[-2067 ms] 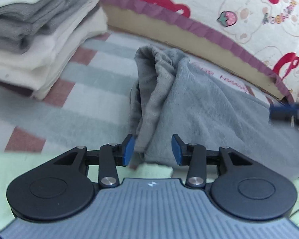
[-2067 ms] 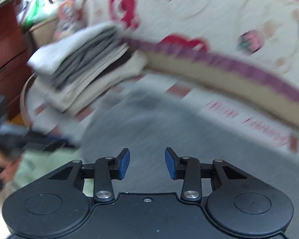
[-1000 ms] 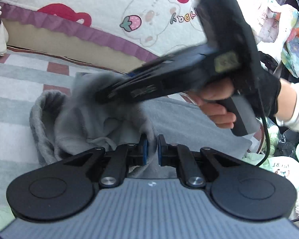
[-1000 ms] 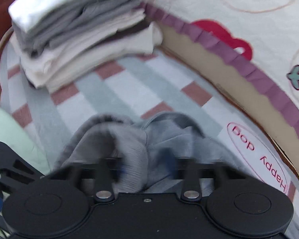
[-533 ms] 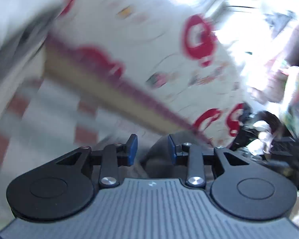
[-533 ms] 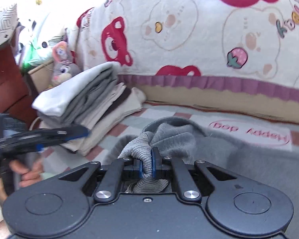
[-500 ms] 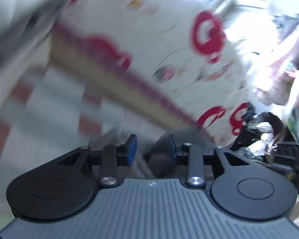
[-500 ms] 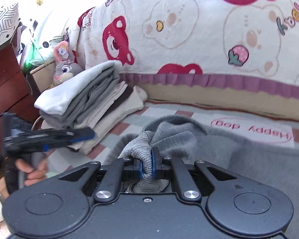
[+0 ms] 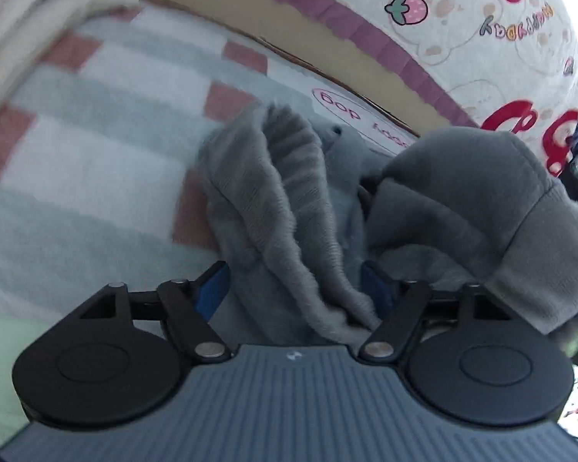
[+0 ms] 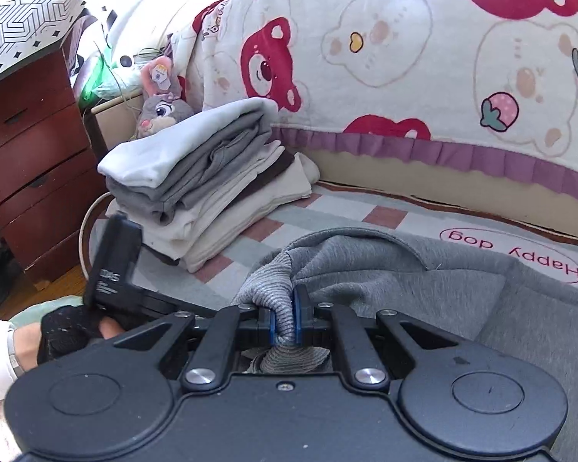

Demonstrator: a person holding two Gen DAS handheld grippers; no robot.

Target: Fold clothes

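A grey fleece garment (image 10: 424, 281) lies bunched on the striped mat (image 10: 320, 208). My right gripper (image 10: 284, 325) is shut on its ribbed grey waistband (image 10: 269, 281) and holds it up off the mat. In the left wrist view my left gripper (image 9: 294, 288) is open, its blue pads (image 9: 212, 287) wide apart on either side of a ribbed fold (image 9: 289, 208) of the same garment (image 9: 462, 208). The left gripper's body (image 10: 113, 265) shows at the left of the right wrist view, in a gloved hand.
A stack of folded clothes (image 10: 204, 177) sits on the mat's far left, also in the left wrist view (image 9: 27, 19). A bear-print bedspread (image 10: 424, 57) hangs behind. A red-brown drawer unit (image 10: 31, 161) and a plush rabbit (image 10: 162, 104) stand at left.
My left gripper let go of the cloth, swung fast to the left and came back down with its jaws open over the ribbed fold. My right gripper closed on the waistband and keeps holding it.
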